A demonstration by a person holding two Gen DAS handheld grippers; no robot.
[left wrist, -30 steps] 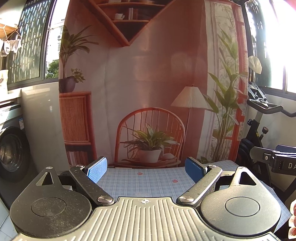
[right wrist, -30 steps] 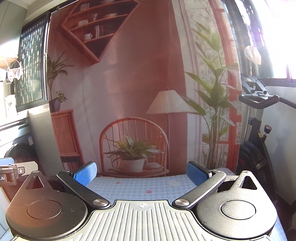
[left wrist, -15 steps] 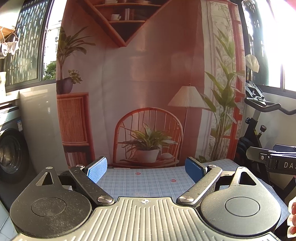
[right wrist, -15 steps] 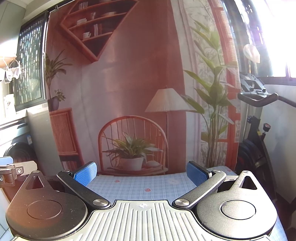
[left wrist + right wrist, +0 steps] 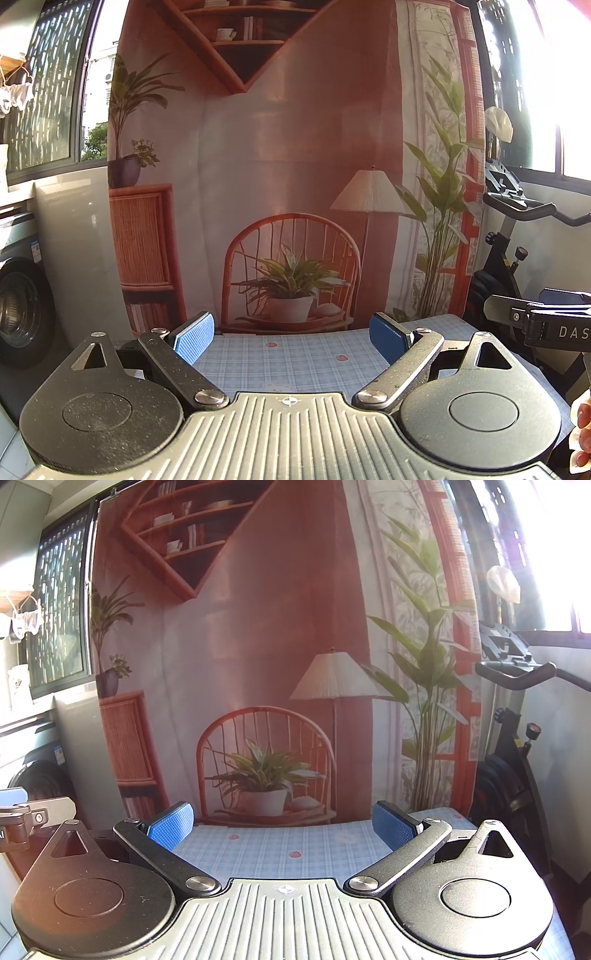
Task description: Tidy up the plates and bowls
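No plates or bowls show in either view. My left gripper (image 5: 291, 338) is open and empty, its blue pads (image 5: 195, 336) wide apart above a table with a blue checked cloth (image 5: 295, 362). My right gripper (image 5: 282, 823) is also open and empty above the same cloth (image 5: 280, 845). Both point level toward the far wall. Part of the right gripper shows at the right edge of the left wrist view (image 5: 543, 321). Part of the left gripper shows at the left edge of the right wrist view (image 5: 26, 812).
A printed backdrop (image 5: 295, 166) with a chair, plant and lamp hangs behind the table's far edge. An exercise bike (image 5: 517, 229) stands to the right, a washing machine (image 5: 18, 306) to the left. Small red marks (image 5: 295, 854) dot the cloth.
Both views have shifted slightly downward against the backdrop, as if both grippers rose or tilted up a little. Both stay open and empty.
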